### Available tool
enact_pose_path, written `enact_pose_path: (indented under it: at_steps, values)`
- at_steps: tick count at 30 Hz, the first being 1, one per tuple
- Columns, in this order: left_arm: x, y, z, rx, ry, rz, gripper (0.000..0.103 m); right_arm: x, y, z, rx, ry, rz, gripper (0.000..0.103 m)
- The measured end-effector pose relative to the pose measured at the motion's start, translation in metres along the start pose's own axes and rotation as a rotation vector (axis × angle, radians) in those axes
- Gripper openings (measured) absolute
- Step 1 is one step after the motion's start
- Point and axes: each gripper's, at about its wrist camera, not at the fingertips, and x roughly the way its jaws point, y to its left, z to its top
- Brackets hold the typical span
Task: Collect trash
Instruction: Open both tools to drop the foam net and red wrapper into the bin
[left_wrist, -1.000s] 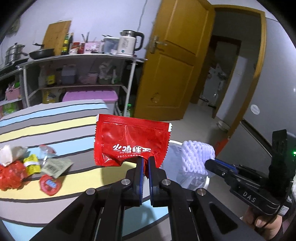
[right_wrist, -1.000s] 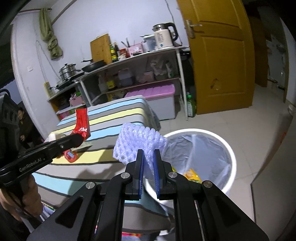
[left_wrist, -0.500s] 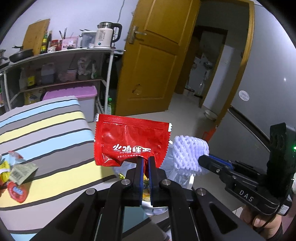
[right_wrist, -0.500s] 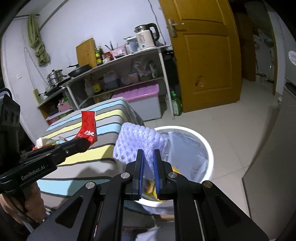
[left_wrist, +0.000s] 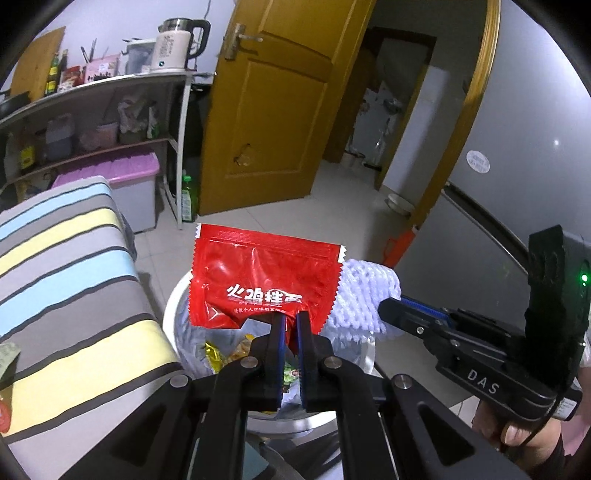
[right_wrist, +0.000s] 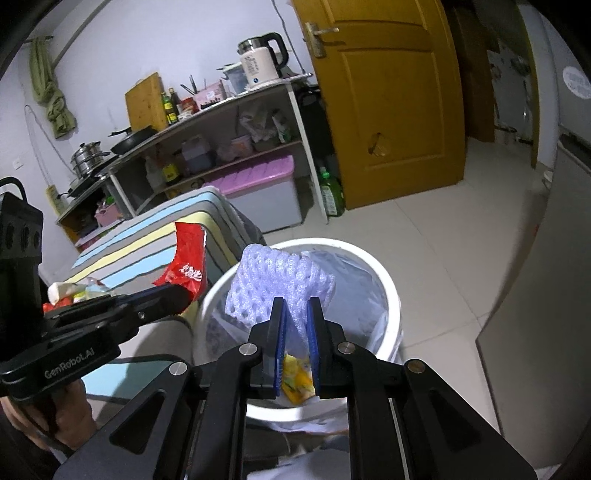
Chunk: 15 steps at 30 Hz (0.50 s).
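My left gripper (left_wrist: 290, 320) is shut on a red snack wrapper (left_wrist: 258, 280) and holds it over the white trash bin (left_wrist: 170, 306). My right gripper (right_wrist: 296, 306) is shut on a white foam fruit net (right_wrist: 277, 286) and holds it over the same bin (right_wrist: 388, 291), which has a plastic liner and yellow wrappers inside. In the left wrist view the foam net (left_wrist: 364, 295) and right gripper (left_wrist: 391, 308) show to the right of the wrapper. In the right wrist view the red wrapper (right_wrist: 186, 266) and left gripper (right_wrist: 181, 295) show to the left.
A table with a striped cloth (left_wrist: 66, 280) stands left of the bin, with more trash (right_wrist: 74, 291) lying on it. A kitchen shelf (right_wrist: 221, 140) with a kettle and a purple-lidded box stands behind. A yellow door (left_wrist: 269, 110) is beyond, and tiled floor lies right of the bin.
Both grippers have swung right from over the table to above the bin, each keeping hold of its item. The bin now sits directly under both.
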Motion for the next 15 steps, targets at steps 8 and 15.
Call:
enact_pose_path:
  at_steps: [8, 15]
  values:
    - [0.011, 0.016, -0.001, -0.035, 0.017, 0.008, 0.006, 0.021, -0.004, -0.003, 0.008, 0.041, 0.002, 0.022]
    - [0.004, 0.024, 0.001, -0.052, 0.002, 0.013, 0.006, 0.027, 0.002, -0.004, -0.002, 0.045, 0.007, 0.031]
